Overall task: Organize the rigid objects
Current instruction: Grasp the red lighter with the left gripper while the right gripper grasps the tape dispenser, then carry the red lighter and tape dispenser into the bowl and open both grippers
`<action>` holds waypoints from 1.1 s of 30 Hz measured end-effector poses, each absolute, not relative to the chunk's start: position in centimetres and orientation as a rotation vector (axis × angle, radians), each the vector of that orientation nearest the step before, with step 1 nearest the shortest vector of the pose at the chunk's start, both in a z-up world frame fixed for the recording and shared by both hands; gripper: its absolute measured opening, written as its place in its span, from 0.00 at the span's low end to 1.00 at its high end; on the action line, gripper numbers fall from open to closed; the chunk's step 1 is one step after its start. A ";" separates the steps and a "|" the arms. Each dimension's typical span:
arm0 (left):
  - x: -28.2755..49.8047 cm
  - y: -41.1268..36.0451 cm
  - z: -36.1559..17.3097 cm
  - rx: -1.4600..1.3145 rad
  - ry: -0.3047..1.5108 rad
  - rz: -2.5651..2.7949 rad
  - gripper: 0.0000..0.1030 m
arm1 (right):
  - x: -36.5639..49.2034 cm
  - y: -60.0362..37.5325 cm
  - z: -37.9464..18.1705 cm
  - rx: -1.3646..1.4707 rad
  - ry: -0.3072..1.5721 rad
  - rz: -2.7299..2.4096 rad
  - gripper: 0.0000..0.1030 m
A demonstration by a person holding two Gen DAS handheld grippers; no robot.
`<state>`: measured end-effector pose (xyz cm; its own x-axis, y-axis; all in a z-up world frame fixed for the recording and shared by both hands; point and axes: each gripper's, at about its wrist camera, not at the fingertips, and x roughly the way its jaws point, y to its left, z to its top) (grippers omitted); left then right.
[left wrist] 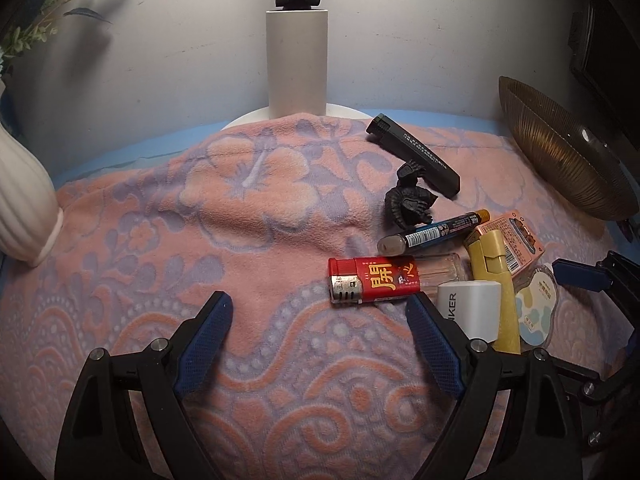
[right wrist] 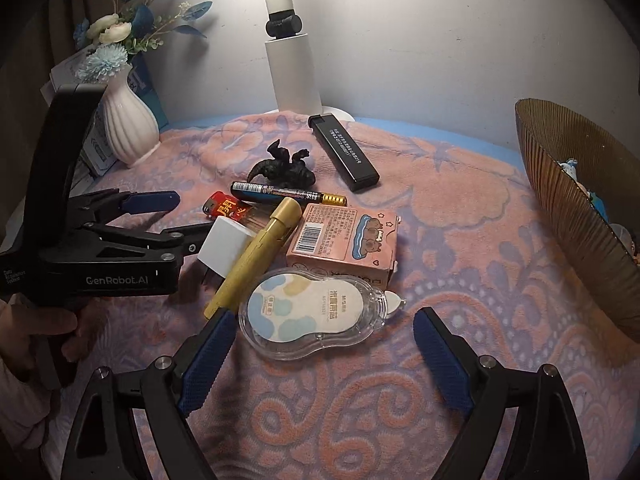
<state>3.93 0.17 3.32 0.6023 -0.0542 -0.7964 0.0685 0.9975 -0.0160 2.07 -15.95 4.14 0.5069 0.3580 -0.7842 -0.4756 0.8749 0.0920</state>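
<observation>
both grippers' fingers stand open and empty. the right gripper [right wrist: 320,354] should straddle the correction tape [right wrist: 316,314] squarely, then carry it to the ribbed bowl [right wrist: 576,216] at far right.

left wrist: close, angled down | right wrist: same | shared: clutter pile [left wrist: 452,264]

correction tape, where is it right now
The correction tape lies flat on the blanket, low in the right wrist view between the open right gripper fingers, touching the pink box behind it and beside the yellow tube.
</observation>
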 end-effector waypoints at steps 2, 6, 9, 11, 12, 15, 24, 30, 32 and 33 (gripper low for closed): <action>4.1 -0.2 3.4 0.024 0.917 -0.087 0.85 | 2.2 -15.9 4.1 -0.157 0.916 0.490 0.87; 4.3 -0.6 3.8 -0.074 0.908 -0.185 0.85 | 2.4 -15.8 4.0 -0.176 0.921 0.461 0.87; 4.3 -1.8 3.5 -0.020 0.905 -0.153 0.86 | 2.3 -15.5 4.0 -0.199 0.914 0.440 0.82; 4.8 -2.1 3.3 -0.024 0.913 -0.156 0.89 | 2.3 -15.5 4.1 -0.200 0.911 0.427 0.82; 5.1 -2.3 3.2 -0.027 0.918 -0.153 0.89 | 2.3 -15.7 4.1 -0.196 0.910 0.428 0.82; 6.5 -3.1 3.0 -0.055 0.918 -0.093 0.89 | 2.3 -16.0 4.2 -0.174 0.908 0.423 0.82; 8.1 -6.5 1.6 -0.087 0.937 0.003 1.00 | 2.1 -16.5 4.5 -0.135 0.906 0.427 0.82; 9.1 -8.7 1.1 -0.069 0.937 0.105 0.74 | 2.0 -16.6 4.7 -0.116 0.890 0.440 0.81; 7.9 -8.3 1.5 -0.076 0.901 0.117 0.74 | 1.7 -16.7 4.9 -0.106 0.876 0.452 0.81; 7.4 -7.8 1.6 -0.080 0.899 0.110 0.74 | 1.7 -16.8 5.0 -0.101 0.872 0.461 0.81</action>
